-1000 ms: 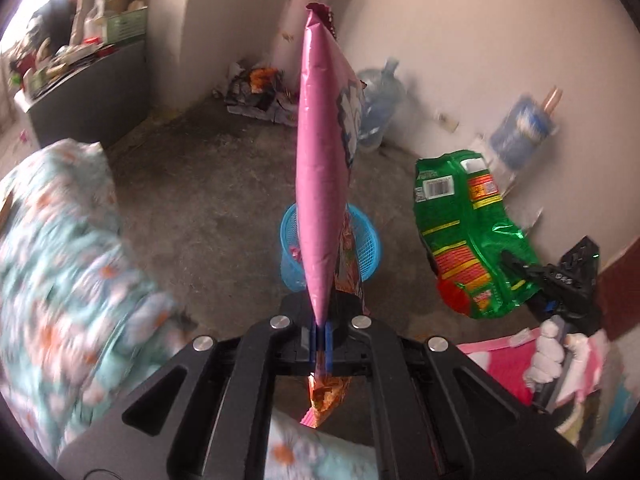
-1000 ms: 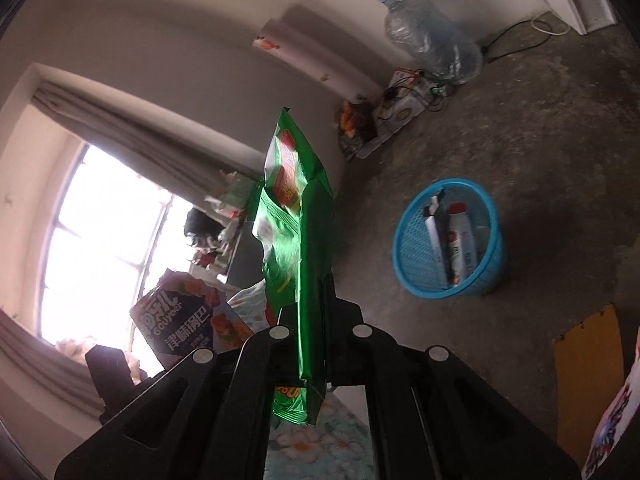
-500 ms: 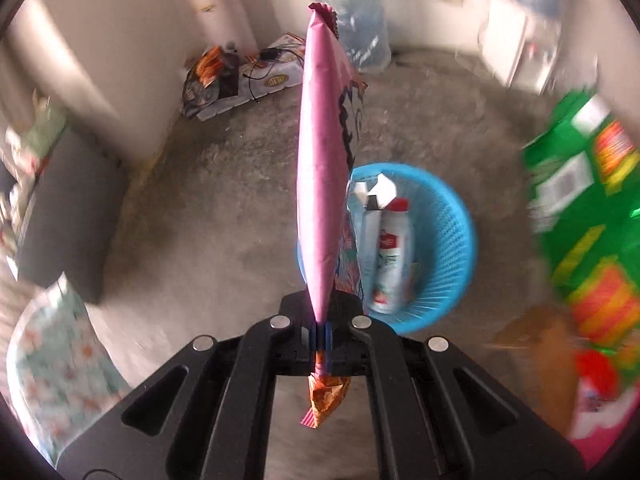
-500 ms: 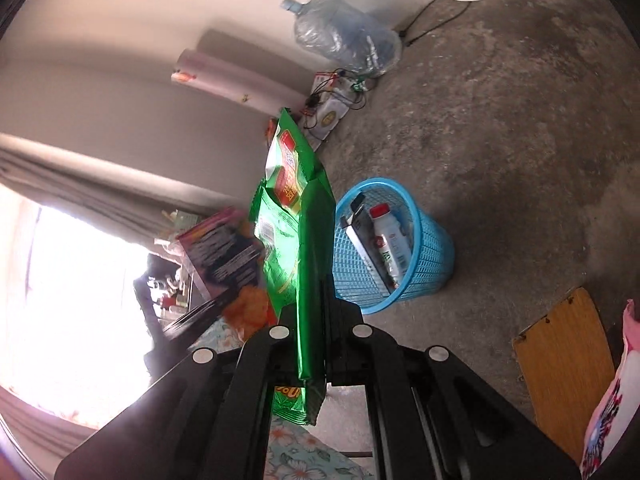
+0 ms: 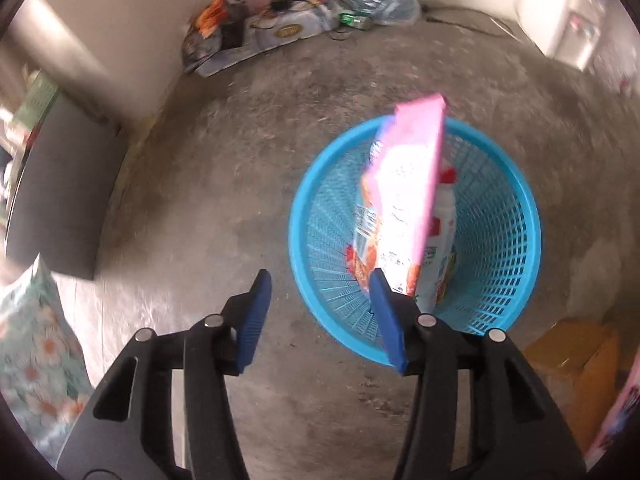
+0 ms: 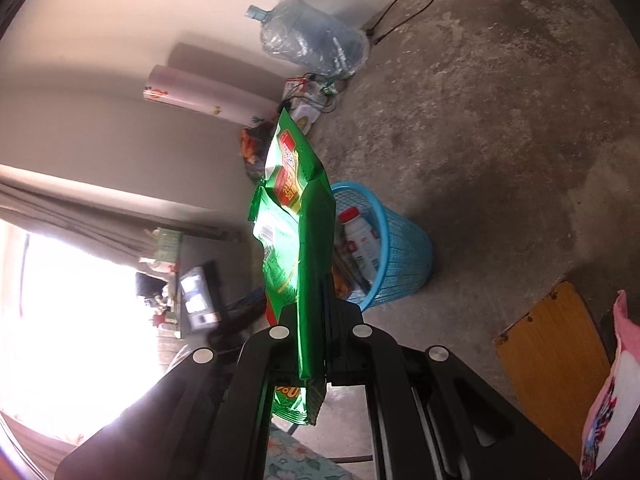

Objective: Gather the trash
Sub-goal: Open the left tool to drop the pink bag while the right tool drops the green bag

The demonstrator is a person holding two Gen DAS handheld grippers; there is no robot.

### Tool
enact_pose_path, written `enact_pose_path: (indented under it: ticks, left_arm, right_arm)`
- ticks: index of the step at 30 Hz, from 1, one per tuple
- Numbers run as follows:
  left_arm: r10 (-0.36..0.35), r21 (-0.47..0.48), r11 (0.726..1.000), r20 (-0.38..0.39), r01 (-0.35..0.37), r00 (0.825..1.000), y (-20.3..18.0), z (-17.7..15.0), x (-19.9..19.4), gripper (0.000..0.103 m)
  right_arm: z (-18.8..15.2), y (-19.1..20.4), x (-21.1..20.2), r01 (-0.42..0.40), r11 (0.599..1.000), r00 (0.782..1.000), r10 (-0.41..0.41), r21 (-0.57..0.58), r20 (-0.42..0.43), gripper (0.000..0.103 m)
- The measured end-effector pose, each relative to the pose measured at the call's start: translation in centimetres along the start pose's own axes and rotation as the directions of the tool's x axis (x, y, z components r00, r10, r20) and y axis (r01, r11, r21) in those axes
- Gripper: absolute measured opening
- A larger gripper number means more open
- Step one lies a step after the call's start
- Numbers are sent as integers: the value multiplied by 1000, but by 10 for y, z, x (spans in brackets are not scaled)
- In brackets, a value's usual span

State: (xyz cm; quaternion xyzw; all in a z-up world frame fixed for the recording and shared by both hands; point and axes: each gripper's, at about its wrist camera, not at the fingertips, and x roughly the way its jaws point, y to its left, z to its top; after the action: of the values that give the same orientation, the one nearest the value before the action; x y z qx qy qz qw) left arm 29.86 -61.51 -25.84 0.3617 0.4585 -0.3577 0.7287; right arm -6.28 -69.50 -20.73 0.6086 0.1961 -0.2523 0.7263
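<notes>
My left gripper (image 5: 320, 312) is open above the floor, at the near rim of a blue mesh basket (image 5: 508, 240). A pink snack bag (image 5: 404, 208) hangs loose over the basket, free of the fingers (image 5: 386, 320), in front of a white bottle (image 5: 446, 208) inside. My right gripper (image 6: 316, 344) is shut on a green snack bag (image 6: 298, 240), held upright. The basket (image 6: 404, 264) stands just beyond it, with the white bottle (image 6: 362, 246) inside.
Bare concrete floor surrounds the basket. A big water jug (image 6: 316, 46), cables and clutter (image 5: 256, 36) lie by the far wall. A yellow board (image 6: 552, 348) lies at the right. Floral bedding (image 5: 36, 340) and a dark cabinet (image 5: 60, 188) are at the left.
My left gripper moved over the basket, opened and let go of the pink bag, which now drops into the basket. My right gripper keeps the green bag and tilted toward the basket.
</notes>
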Motion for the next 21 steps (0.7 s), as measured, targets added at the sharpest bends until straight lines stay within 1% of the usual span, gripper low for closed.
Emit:
enact_pose_path:
  ticks: [2,3,5,8,9,11,13,14,16,18,19,20,21]
  left_arm:
    - [-26,-57,998,-6,26,1000,9,1,-9,50]
    - [-47,-90,995,5,48,999,17,0,-20,50]
    - [-96,-131,986,51,102,994,30,-5,-42,50]
    - [-137,-141,978,135,156,981,49,-14,-93,53]
    - [-148,-140,975,160,171,976,56,-21,-114,56]
    - [-164,-136,972,200,193,966,69,-39,-152,58]
    - [-167,-129,972,204,196,965,80,-51,-176,61]
    - [-183,-124,970,207,211,961,87,-62,-194,61]
    - [-191,-116,968,227,221,955,101,-88,-229,62]
    - [-196,-114,966,257,231,946,116,-114,-258,66]
    - [-186,-120,967,268,224,945,123,-126,-268,67]
    - [-172,-135,967,280,215,945,131,-143,-282,67]
    - [-166,-151,965,282,215,945,139,-158,-291,67]
  right_arm:
    - [-1,1,1,24,1000,1000,-24,-9,13,3]
    - [-1,3,1,42,999,999,-41,-15,26,3]
    - [-1,9,5,74,997,996,-72,-31,53,3]
    - [-1,19,18,146,987,984,-137,-71,113,3]
    - [0,22,27,177,981,977,-166,-76,133,3]
    - [2,28,43,230,970,961,-213,-81,179,3]
    - [3,38,64,290,951,937,-259,-110,235,3]
    - [3,43,74,327,938,920,-287,-118,268,3]
    - [1,55,100,421,891,871,-346,-168,350,4]
    - [-5,65,133,520,818,817,-393,-245,423,5]
    - [-9,67,149,540,789,815,-403,-293,416,6]
    - [-13,69,167,553,756,820,-420,-351,389,6]
    - [-20,70,186,565,712,822,-445,-417,355,6]
